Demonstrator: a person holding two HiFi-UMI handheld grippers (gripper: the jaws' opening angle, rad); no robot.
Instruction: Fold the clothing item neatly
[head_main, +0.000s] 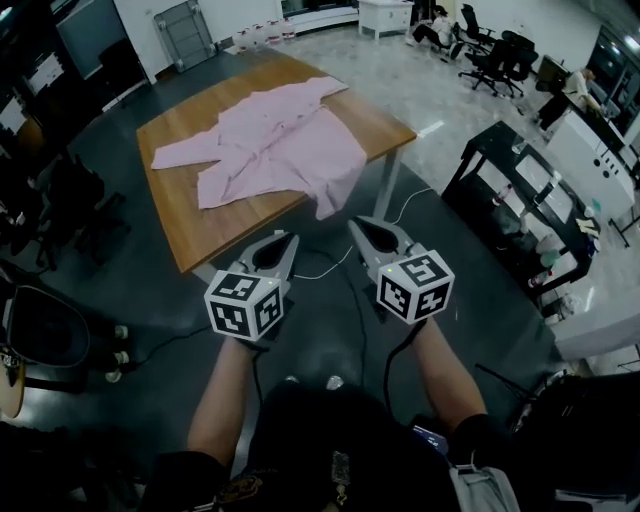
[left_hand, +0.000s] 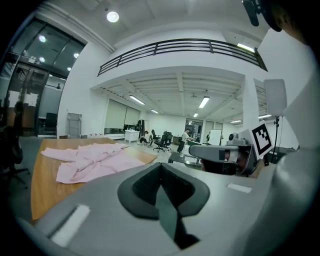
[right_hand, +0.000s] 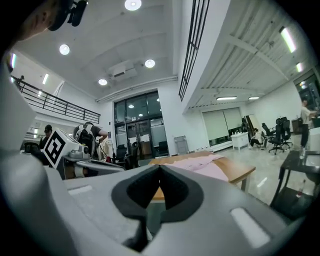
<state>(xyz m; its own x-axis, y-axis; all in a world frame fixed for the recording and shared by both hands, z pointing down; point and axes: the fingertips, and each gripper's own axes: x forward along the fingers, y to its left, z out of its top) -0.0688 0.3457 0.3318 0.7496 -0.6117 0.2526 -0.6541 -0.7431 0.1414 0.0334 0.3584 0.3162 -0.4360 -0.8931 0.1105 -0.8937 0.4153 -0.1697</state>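
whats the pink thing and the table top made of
Pink garment: looks like thin, soft cloth with a matte finish. It lies in loose creases and one corner droops over the table's edge.
Table top: seems to be wood or a wood-look laminate, flat and smooth, in a warm orange-brown. The pictures don't settle which.

pink garment (head_main: 270, 150) | unfolded, rumpled, sleeves spread | on wooden table (head_main: 215, 230), corner overhanging near edge
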